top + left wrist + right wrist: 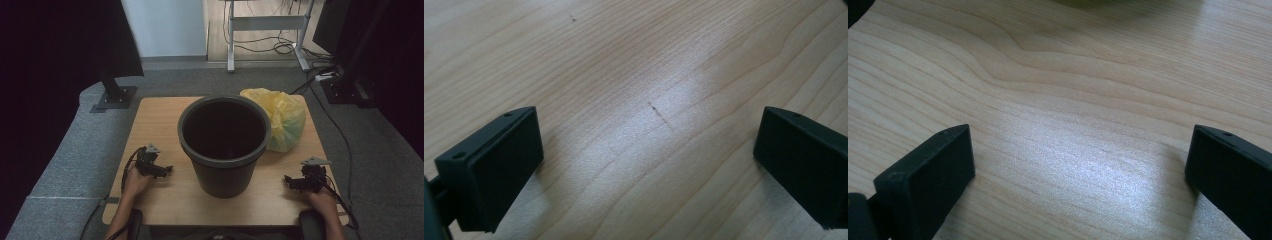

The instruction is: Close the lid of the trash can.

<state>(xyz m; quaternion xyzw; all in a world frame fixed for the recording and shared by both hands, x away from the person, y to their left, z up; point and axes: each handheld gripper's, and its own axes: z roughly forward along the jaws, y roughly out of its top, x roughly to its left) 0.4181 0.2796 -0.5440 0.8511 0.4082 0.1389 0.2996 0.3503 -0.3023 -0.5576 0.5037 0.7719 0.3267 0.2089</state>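
Note:
A dark grey plastic bin (pixel 224 145) stands upright in the middle of the wooden table (pixel 160 112), its inside dark. Behind it to the right lies a yellow plastic bag (pixel 282 117), touching the bin's rim. My left gripper (pixel 162 171) rests on the table left of the bin, held by a hand. In its own view the left gripper (pixel 649 150) is open over bare wood. My right gripper (pixel 291 181) sits right of the bin near the front edge. Seen in its own view, the right gripper (pixel 1080 165) is open, nothing between the jaws.
A grey sofa-like edge (pixel 65 160) runs along the table's left. A dark stand base (pixel 114 97) sits on the floor at back left. A desk frame (pixel 267 22) and cables (pixel 325 75) lie beyond on the carpet.

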